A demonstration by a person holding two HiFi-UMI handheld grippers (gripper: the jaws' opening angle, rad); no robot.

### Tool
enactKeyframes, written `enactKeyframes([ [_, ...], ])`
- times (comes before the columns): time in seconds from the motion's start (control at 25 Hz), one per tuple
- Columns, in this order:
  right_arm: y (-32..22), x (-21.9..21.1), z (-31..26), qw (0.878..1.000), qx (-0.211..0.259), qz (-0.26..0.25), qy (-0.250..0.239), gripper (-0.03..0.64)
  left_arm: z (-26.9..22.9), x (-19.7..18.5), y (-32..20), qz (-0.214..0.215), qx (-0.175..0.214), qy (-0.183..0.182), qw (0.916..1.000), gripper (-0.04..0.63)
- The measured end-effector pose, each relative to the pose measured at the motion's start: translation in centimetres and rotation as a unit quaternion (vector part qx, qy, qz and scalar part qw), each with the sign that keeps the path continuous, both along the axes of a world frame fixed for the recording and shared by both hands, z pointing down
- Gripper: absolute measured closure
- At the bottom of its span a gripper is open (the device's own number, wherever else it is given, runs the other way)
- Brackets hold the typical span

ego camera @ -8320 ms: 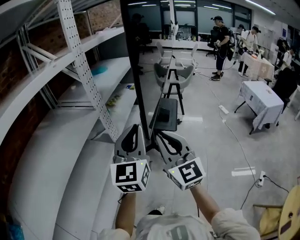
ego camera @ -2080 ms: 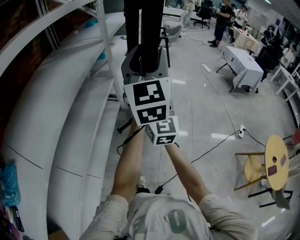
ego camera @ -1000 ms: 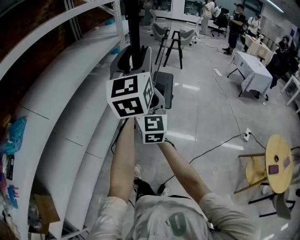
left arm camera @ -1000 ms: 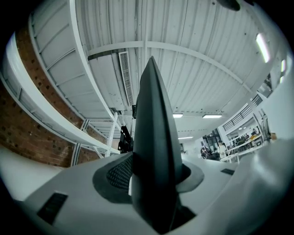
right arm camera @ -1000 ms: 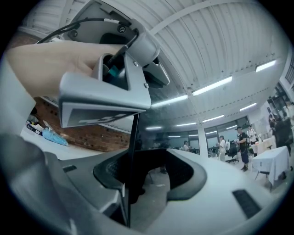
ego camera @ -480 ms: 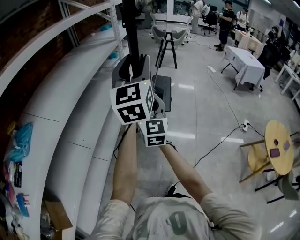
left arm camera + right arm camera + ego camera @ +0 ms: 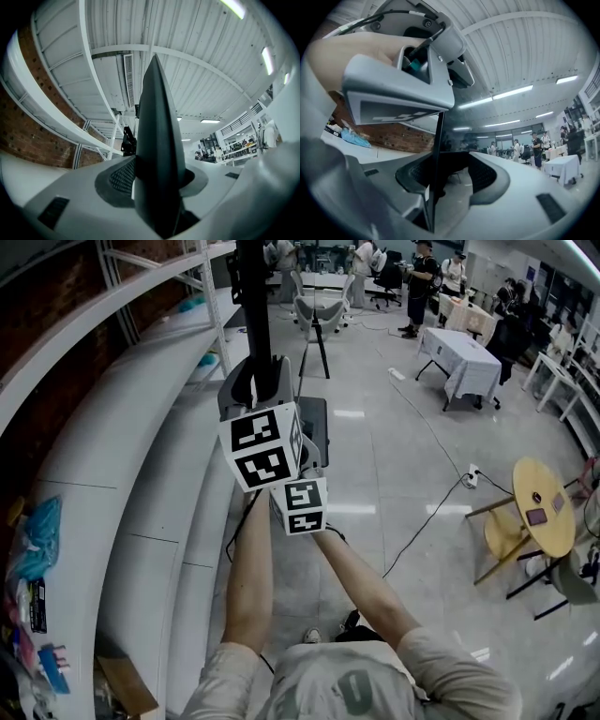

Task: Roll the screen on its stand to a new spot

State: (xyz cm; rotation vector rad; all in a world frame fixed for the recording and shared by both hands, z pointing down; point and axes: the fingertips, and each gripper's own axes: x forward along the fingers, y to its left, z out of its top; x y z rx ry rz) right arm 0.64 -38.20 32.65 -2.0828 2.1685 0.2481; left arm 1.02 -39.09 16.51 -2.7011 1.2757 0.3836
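Against the first frame, the room lies differently. The shelving (image 7: 122, 456) then filled the left half, and it still runs down the left, but more of the grey floor (image 7: 394, 474) now opens out on the right, with a round table (image 7: 544, 507) in view that was not there before. The screen (image 7: 251, 296) stands edge-on at the floor's left edge, just beside the shelving, with its stand's dark base (image 7: 315, 420) below. The tongs, once side by side low on the screen's edge, are now stacked. The left tongs (image 7: 157, 180) are clamped on that edge above, and the right tongs (image 7: 445, 180) are closed on it just beneath.

A brick wall (image 7: 47, 296) backs the shelving. Farther off stand a white-clothed table (image 7: 459, 362) and a black stool (image 7: 317, 329), with people (image 7: 422, 273) near the far end. A cable (image 7: 422, 521) trails across the glossy floor to a power strip (image 7: 472, 474).
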Motion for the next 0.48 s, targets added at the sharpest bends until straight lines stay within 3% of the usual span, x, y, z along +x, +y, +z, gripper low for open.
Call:
enactKeyframes([
  [0.48,4.2,-2.8,0.2,1.0,0.001,-0.028,0.0,0.394,0.3,-2.8,4.2,-0.023,-0.01,0.017,0.9995,0.391],
])
